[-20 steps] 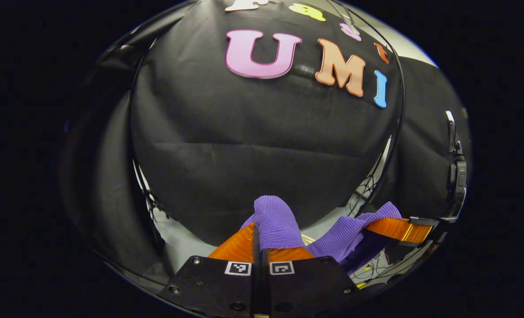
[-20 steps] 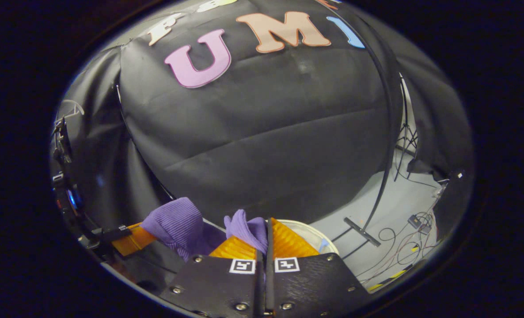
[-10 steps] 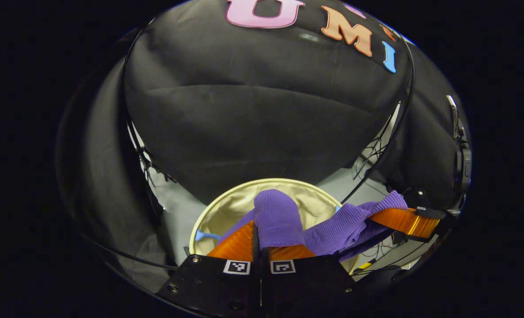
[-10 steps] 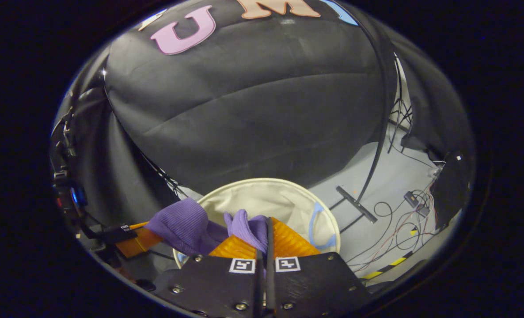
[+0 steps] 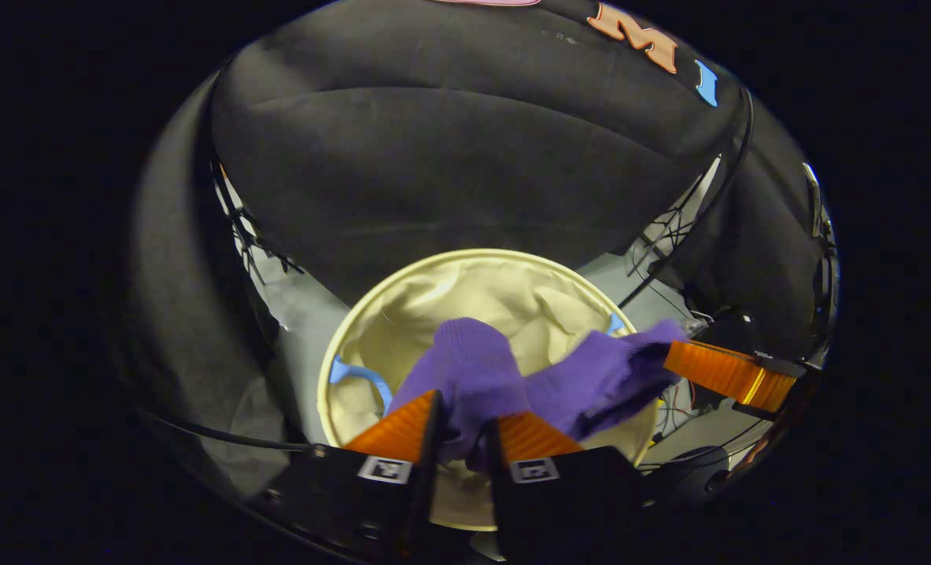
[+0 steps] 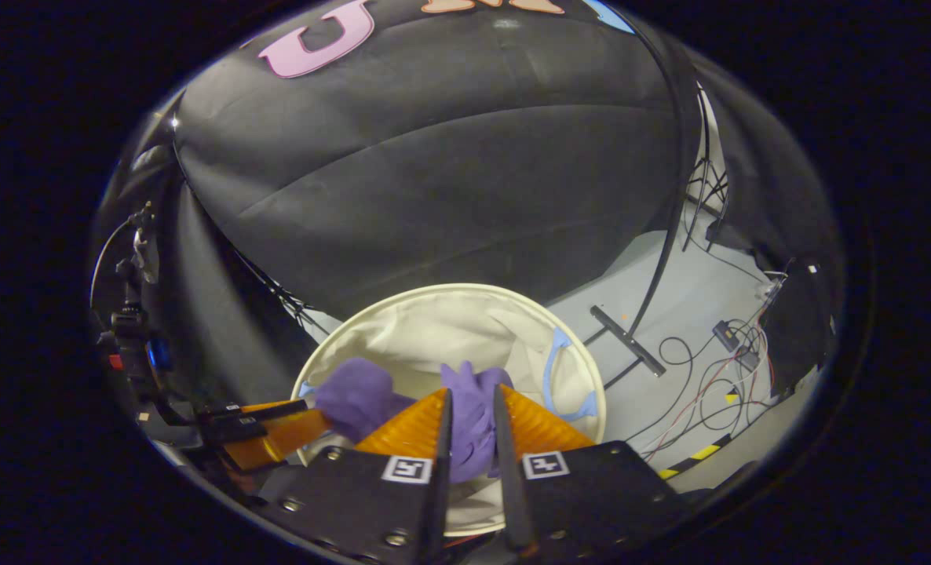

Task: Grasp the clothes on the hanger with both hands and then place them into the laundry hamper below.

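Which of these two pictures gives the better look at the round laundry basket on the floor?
The right gripper view: the laundry hamper shows its rim, pale lining and a blue handle. In the left gripper view the hamper sits closer, but the purple garment covers more of its opening.

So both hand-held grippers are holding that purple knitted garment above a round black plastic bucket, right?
Not quite: the purple knitted garment hangs above a round cream fabric laundry hamper with blue handles, not a black plastic bucket. The right gripper view shows this; both hand-held grippers do have the garment between their fingers.
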A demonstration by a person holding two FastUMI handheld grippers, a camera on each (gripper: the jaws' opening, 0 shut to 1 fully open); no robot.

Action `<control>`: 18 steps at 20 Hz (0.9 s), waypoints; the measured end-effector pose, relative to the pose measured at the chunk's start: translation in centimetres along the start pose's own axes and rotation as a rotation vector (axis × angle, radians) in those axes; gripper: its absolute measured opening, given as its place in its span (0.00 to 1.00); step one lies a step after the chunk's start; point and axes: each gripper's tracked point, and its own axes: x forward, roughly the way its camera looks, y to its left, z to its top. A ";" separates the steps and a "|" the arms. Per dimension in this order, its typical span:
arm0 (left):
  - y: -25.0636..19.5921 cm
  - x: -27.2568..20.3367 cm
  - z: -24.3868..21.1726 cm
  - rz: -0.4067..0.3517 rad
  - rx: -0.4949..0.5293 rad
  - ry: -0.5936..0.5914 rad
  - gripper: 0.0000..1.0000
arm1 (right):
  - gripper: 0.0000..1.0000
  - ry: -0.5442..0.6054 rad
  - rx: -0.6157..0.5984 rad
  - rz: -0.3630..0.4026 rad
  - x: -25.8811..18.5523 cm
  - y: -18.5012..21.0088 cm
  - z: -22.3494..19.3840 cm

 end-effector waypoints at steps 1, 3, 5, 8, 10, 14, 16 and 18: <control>0.2 -0.1 0.3 0.016 -0.013 0.002 0.64 | 0.50 -0.003 -0.004 0.001 -0.2 0.1 0.1; 0.8 0.0 0.7 0.038 0.000 -0.020 1.00 | 0.83 -0.005 -0.020 -0.001 -0.8 0.3 0.0; 1.1 -1.3 0.8 0.050 0.007 -0.038 0.98 | 0.99 -0.019 -0.030 -0.005 -1.2 0.2 0.6; 0.7 -2.5 1.7 0.055 -0.002 -0.075 0.98 | 0.99 -0.036 -0.027 0.002 -2.4 0.8 1.1; 0.8 -3.7 2.4 0.061 0.007 -0.094 0.98 | 0.99 -0.060 -0.031 0.000 -3.5 1.0 1.9; 0.5 -6.8 4.5 0.085 0.033 -0.181 0.98 | 0.99 -0.136 -0.044 0.009 -6.6 2.1 4.9; -0.5 -9.1 6.1 0.067 0.026 -0.226 0.98 | 0.99 -0.189 -0.085 -0.006 -8.4 2.2 7.1; -0.7 -11.3 7.5 0.064 0.028 -0.274 0.97 | 0.99 -0.235 -0.112 -0.013 -10.4 2.8 8.8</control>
